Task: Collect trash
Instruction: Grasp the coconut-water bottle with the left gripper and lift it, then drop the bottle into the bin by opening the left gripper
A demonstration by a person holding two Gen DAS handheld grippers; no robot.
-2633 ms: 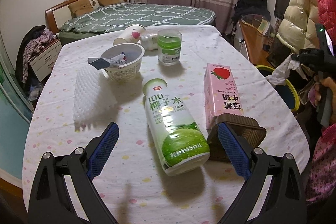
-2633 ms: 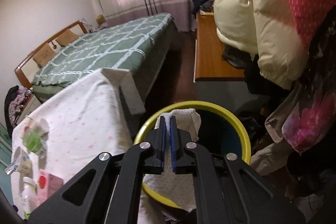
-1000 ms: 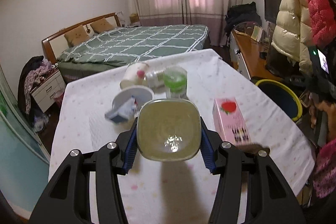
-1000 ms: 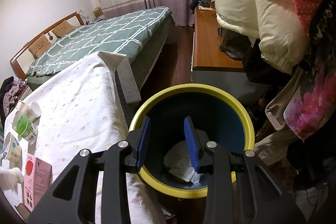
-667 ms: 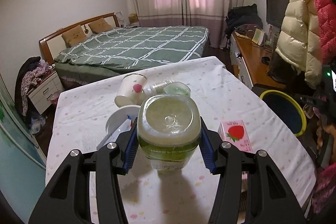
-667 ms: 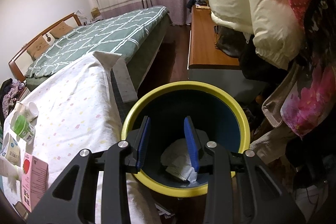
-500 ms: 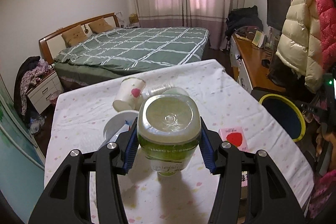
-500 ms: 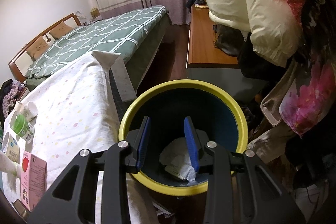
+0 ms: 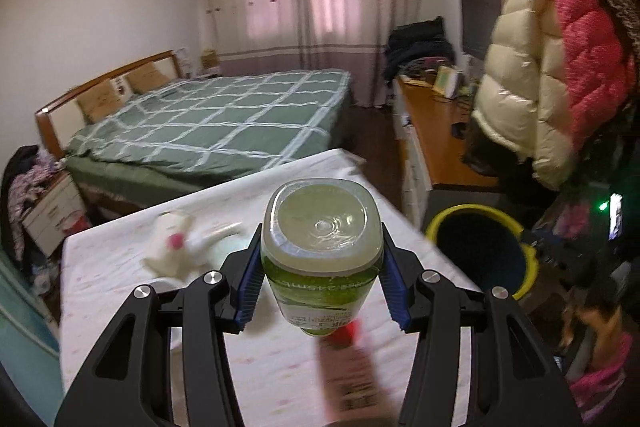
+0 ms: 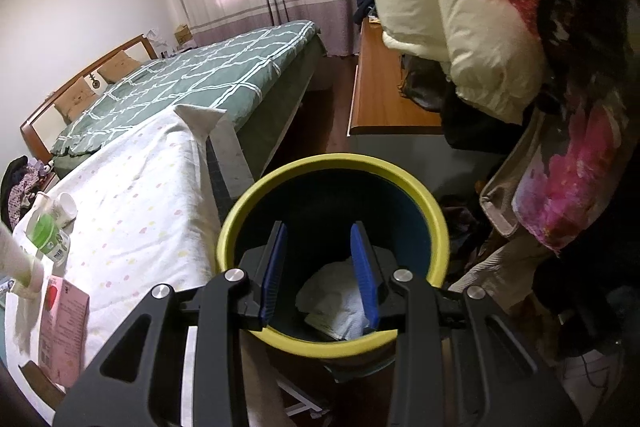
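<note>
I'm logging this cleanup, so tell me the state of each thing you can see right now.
Left gripper: shut on the green bottle.
Green bottle: lifted, base toward the camera.
Right gripper: open, empty, above the bin.
Bin: open, white paper inside.
Pink carton: lying flat on the table.

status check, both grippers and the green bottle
Left gripper shut on green-labelled plastic bottle, above the table. Right gripper open, empty, over yellow-rimmed bin. Nothing blocking the bin.
</note>
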